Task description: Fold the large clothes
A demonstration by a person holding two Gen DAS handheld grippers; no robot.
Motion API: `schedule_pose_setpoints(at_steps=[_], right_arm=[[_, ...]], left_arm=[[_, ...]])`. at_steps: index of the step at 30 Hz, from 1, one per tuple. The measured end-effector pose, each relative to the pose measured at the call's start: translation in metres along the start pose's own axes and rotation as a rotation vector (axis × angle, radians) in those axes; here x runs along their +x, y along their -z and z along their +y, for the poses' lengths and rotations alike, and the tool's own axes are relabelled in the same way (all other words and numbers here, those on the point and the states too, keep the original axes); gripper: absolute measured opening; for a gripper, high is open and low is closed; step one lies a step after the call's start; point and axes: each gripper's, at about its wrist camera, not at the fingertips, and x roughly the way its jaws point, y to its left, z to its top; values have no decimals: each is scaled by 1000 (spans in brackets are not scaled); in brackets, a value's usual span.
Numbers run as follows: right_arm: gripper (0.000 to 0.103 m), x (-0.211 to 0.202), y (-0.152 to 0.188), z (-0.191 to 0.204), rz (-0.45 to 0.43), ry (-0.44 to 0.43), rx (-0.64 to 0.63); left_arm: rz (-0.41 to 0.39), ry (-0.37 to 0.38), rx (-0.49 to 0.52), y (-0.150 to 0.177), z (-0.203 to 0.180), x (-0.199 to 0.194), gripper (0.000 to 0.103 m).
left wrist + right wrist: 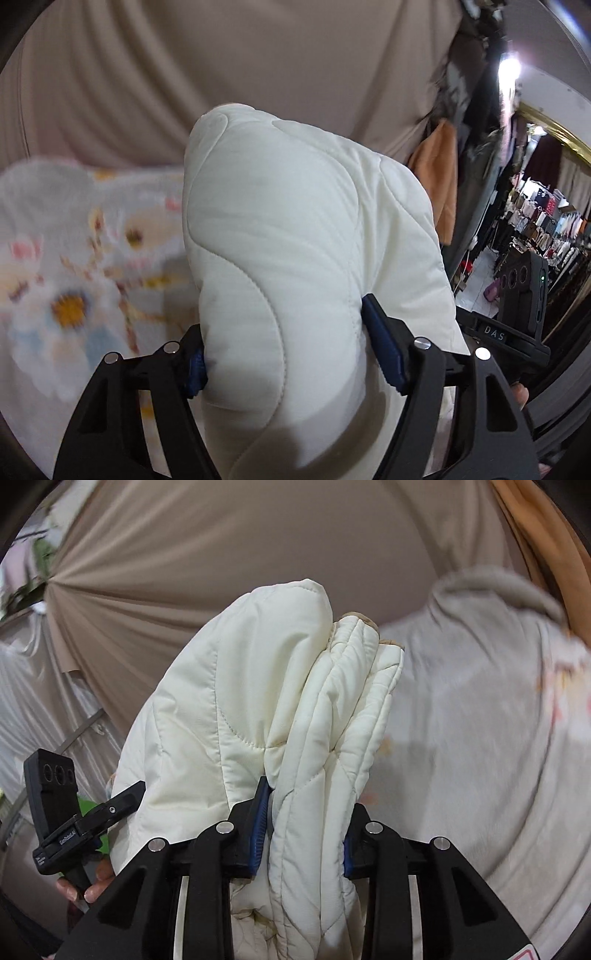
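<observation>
A white quilted padded garment (295, 258) fills the middle of the left wrist view. My left gripper (291, 354) is shut on a thick fold of it, blue pads pressed into both sides. In the right wrist view the same quilted garment (258, 720) stands up in several stacked layers. My right gripper (304, 830) is shut on a bunched edge of it. The garment is held lifted above a bed. The other gripper (122, 805) shows at the left of the right wrist view, also on the garment.
A fluffy blanket with a pastel cartoon print (74, 258) covers the bed below, and it also shows in the right wrist view (498, 738). Beige curtains (258, 55) hang behind. An orange cloth (439, 177) hangs at the right. A mirror (535, 221) reflects clothing racks.
</observation>
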Motion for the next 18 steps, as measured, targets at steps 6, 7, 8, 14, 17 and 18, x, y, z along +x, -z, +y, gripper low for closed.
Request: schedule_pose_setpoints(at_steps=[6, 7, 8, 14, 17, 18], right_arm=[[32, 4, -44, 66, -108, -91, -117], [32, 14, -50, 79, -115, -106, -129], [32, 22, -53, 87, -116, -116, -136], [33, 116, -57, 116, -47, -155, -136], [33, 170, -45, 114, 24, -139, -106], [33, 188, -41, 112, 47, -125, -100]], left_arm=[[-186, -47, 92, -48, 19, -69, 70], [-205, -61, 105, -52, 26, -74, 70], [-227, -82, 118, -58, 35, -80, 71], [-235, -181, 100, -65, 103, -69, 72], [-177, -208, 36, -58, 151, -40, 71], [-156, -213, 11, -54, 166, -28, 71]])
